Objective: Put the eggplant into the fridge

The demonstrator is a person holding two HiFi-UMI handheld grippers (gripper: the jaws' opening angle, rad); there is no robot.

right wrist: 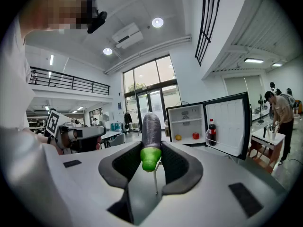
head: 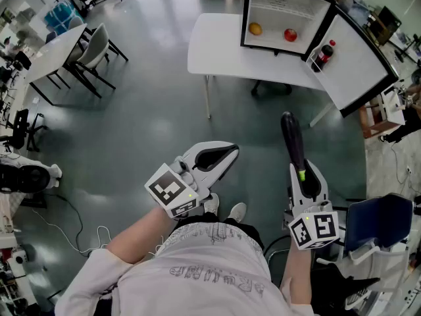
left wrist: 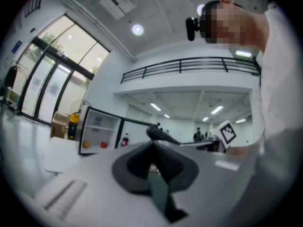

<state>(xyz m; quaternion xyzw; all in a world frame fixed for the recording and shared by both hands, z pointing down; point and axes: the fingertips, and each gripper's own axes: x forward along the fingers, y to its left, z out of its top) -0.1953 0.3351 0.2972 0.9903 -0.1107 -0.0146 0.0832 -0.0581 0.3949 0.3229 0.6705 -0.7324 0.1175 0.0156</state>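
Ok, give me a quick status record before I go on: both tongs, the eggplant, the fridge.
right tongs: shut on the eggplant
left tongs: shut, empty
eggplant: gripped at its green stem end, purple body pointing forward; not yet in the fridge
fridge: on the white table, door open
contents: yellow fruit and red fruit in the lower compartment, dark bottle in the door

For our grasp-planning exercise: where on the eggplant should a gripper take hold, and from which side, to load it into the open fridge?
Probably grip the eggplant at its green stem end, from behind, as the right gripper does: that end is narrow enough to pinch, and the purple body points toward the fridge, free to enter first.
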